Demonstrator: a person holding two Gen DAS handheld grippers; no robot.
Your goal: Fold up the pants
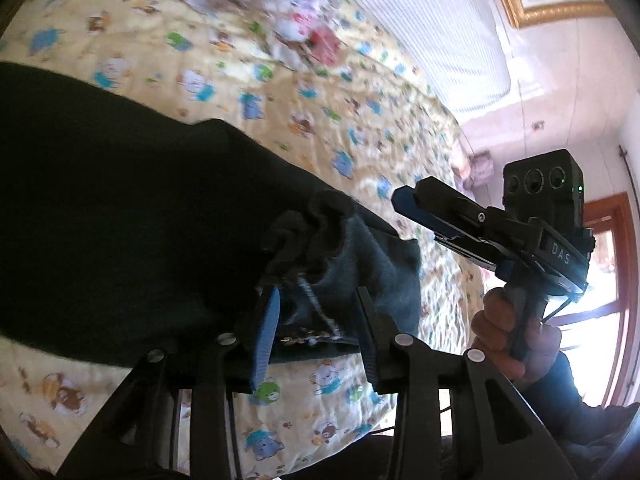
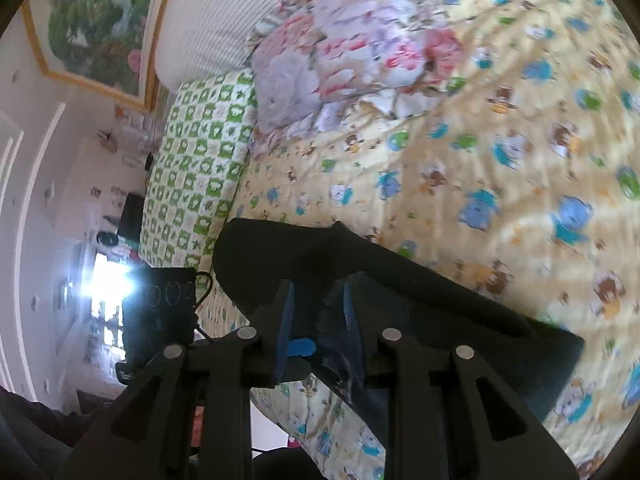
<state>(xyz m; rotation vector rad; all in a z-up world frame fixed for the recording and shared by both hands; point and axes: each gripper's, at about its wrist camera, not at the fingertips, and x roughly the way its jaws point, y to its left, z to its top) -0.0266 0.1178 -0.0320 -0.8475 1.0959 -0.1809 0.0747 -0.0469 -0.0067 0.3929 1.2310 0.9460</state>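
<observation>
The pants lie dark and bulky across the left side of the bed, spread over its yellow cartoon-print sheet, with the gathered waistband bunched up near the person. The left hand-held gripper sits at that waistband with its jaws spread apart, the blue-padded finger on one side and the black one on the other; a grey-blue fold of the cloth and a stitched label sit in the gap, but the fingers are not pressed onto it, so it reads as released. Further right in the left wrist view, the right hand-held gripper floats above the sheet, just beside the pants' edge and apart from it, gripped by the person's hand; its blue-tipped fingers look close together from here. From the right wrist view, the right hand-held gripper points at the pants, whose dark cloth runs from the centre toward the lower right over the sheet. A blue-grey fold lies against its right pad, and I cannot tell whether the jaws actually pinch it. Beyond lie a green-checked pillow and a rumpled floral quilt by the headboard.
</observation>
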